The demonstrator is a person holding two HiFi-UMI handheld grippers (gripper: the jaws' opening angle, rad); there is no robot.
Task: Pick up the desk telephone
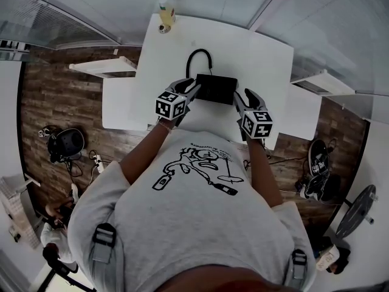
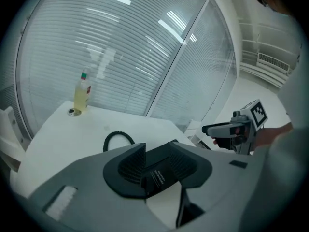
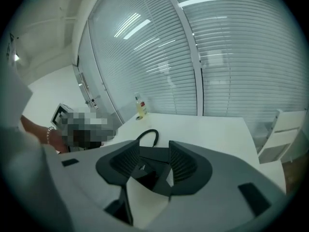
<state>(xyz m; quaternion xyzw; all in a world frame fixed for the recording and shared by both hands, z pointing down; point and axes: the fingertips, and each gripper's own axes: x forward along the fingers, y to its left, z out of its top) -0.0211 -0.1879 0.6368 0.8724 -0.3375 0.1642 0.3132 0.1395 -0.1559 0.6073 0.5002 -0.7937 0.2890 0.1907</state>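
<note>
- Two grippers flank the desk telephone (image 1: 216,89): left gripper (image 1: 193,89) at its left edge, right gripper (image 1: 238,98) at its right edge.
- Telephone: black, flat on the white table (image 1: 261,59), just ahead of the person's chest. A black cord (image 1: 199,56) loops from its far side.
- Left gripper view: claw released, ribbed pads (image 2: 132,166) standing apart. The near part of the telephone (image 2: 159,175) shows in the gap; neither pad presses on it.
- Right gripper view: same state, pads (image 3: 183,164) apart, the telephone (image 3: 153,154) showing between them, ungripped. Cannot tell whether either jaw grazes the casing.
- Right gripper (image 2: 211,129) also shows in the left gripper view, over beyond the table edge.
- Bottle (image 1: 166,14) of yellowish liquid stands upright at the table's far edge, well apart from the telephone.
</note>
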